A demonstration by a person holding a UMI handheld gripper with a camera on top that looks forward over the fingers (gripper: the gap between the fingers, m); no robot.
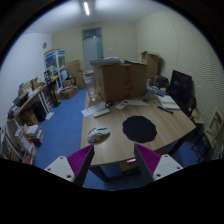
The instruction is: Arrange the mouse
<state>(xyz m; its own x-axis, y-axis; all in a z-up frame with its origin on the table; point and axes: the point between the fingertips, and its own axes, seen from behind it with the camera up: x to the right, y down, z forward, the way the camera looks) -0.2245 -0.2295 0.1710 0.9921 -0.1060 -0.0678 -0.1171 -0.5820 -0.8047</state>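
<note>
A grey-white mouse (98, 134) lies on the wooden table (118, 145), left of a round black mouse pad (139, 128). My gripper (113, 162) hovers high over the near edge of the table, well back from both. Its fingers, the left pad (80, 160) and the right pad (148, 158), stand wide apart with nothing between them. The mouse is ahead of the left finger and the mouse pad is ahead of the right finger.
A big cardboard box (120, 80) stands at the table's far end, with papers (100, 110) beside it. A dark monitor (182, 88) is at the right. Cluttered shelves (30, 105) line the left wall across blue carpet (62, 125).
</note>
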